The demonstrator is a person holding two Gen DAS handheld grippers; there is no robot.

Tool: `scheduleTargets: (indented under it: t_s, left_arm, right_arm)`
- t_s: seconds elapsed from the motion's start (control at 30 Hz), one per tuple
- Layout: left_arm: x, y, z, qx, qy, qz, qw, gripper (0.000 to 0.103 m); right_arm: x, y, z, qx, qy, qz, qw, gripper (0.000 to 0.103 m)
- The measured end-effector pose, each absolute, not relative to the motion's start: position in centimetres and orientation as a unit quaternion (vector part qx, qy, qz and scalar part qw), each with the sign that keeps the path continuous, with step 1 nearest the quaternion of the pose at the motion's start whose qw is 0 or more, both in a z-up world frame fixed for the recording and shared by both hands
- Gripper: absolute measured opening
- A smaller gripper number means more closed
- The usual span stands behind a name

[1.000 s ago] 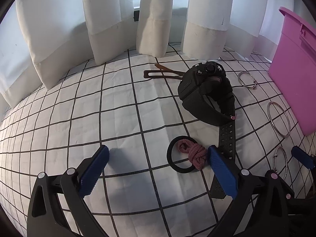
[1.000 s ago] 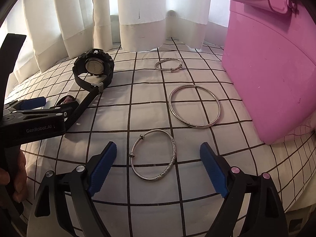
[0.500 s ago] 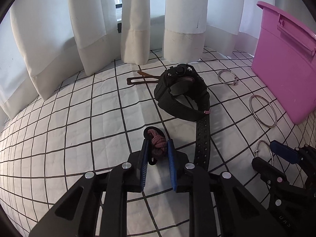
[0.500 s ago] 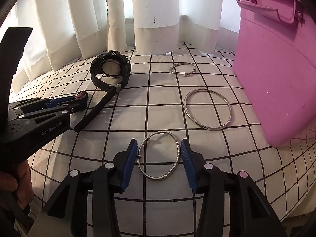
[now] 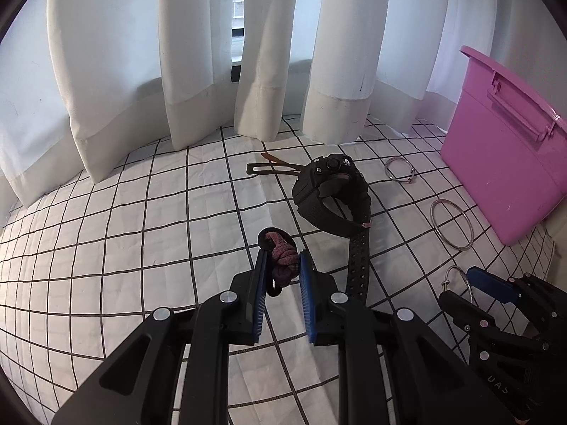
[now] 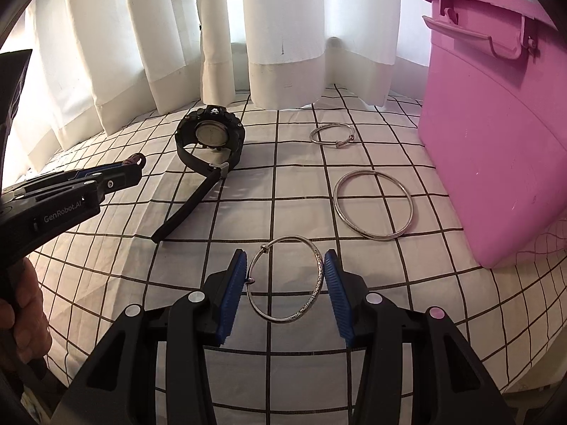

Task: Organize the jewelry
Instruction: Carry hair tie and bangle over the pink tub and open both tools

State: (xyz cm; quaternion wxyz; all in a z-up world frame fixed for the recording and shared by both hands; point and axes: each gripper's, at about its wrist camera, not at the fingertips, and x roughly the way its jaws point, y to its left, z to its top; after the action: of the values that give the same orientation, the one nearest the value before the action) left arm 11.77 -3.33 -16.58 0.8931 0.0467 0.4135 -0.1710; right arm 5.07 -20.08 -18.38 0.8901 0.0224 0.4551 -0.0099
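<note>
My left gripper [image 5: 283, 253] is shut on a pink knotted cord on a black ring [image 5: 283, 265] and holds it just above the checked cloth. The right wrist view shows the same gripper [image 6: 136, 163] at the left, with the cord [image 6: 133, 158] poking out of its tip. Between the blue pads of my right gripper [image 6: 285, 255], which is shut, sits a patterned silver bangle [image 6: 312, 300]. I cannot tell whether that bangle is off the cloth. In the left wrist view the right gripper [image 5: 471, 290] and its bangle [image 5: 457, 276] show at the lower right.
A black watch [image 5: 333, 191] [image 6: 212, 138] lies mid-cloth with its strap stretched toward me. A plain silver bangle [image 6: 374, 209] and a smaller one [image 6: 333, 134] lie beside the pink lidded box [image 6: 496, 124]. A brown strap [image 5: 269, 166] lies by the curtains [image 5: 198, 71]. A hand [image 6: 21, 318] holds the left gripper.
Both grippers went from wide open to shut, the left on the pink cord and the right on the patterned bangle. The left gripper has since risen with the cord.
</note>
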Motion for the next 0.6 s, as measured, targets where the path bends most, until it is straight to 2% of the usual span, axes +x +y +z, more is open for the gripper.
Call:
scheduleTargets:
  t_s: [0.23,0.6]
  left_arm:
    - [11.4,-3.6,-13.9,0.056,0.408,-0.177,0.894,0.018]
    - [10.0,-4.5,-5.4,0.044,0.372,-0.211,0.903,0.018]
  right_arm:
    - [5.1,-19.9,-14.5,0.012,0.445,-0.007,0.896,0.044]
    - [4.4,-20.9,-4.6,0.041,0.394,-0.003,0.918,0.044]
